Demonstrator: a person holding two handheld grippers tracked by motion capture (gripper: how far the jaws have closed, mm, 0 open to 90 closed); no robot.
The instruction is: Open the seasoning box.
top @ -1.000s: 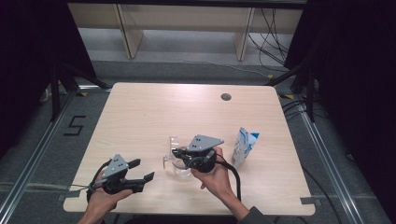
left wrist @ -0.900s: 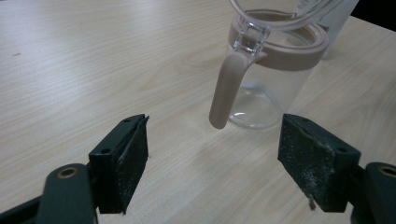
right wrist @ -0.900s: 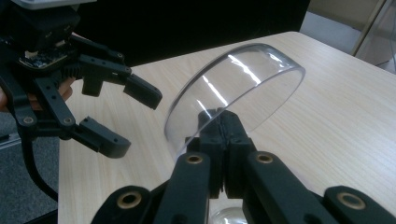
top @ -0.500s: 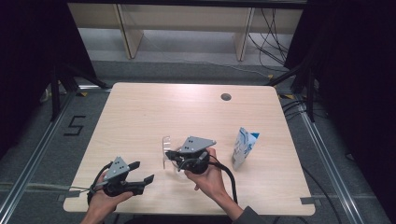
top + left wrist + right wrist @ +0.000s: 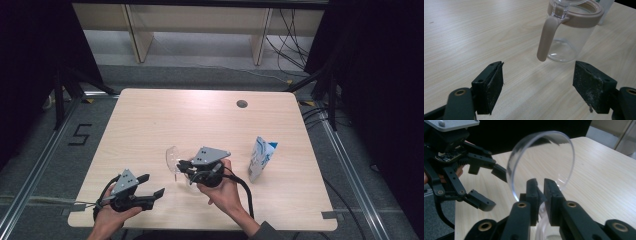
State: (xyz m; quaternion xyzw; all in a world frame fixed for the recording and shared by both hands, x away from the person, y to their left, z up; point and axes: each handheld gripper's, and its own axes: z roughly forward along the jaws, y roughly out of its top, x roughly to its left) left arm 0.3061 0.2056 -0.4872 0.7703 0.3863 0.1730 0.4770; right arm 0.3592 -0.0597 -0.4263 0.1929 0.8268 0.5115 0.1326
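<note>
Pale wooden bench (image 5: 150,125): your right tool (image 5: 186,166) pinches the clear lid (image 5: 541,162) above the jug (image 5: 571,32), whose handle (image 5: 547,37) faces your spread left tool (image 5: 152,192).

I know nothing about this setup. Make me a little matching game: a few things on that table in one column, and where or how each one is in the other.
Things:
1. left hand-held gripper
2. right hand-held gripper
3. blue-and-white pouch
4. pitcher handle

States:
A. stands near the table's right side
B. beige, hanging down the clear body
C. jaws wide apart, holding nothing
D. jaws pinched on the clear lid

Pairs: 1-C, 2-D, 3-A, 4-B
</note>
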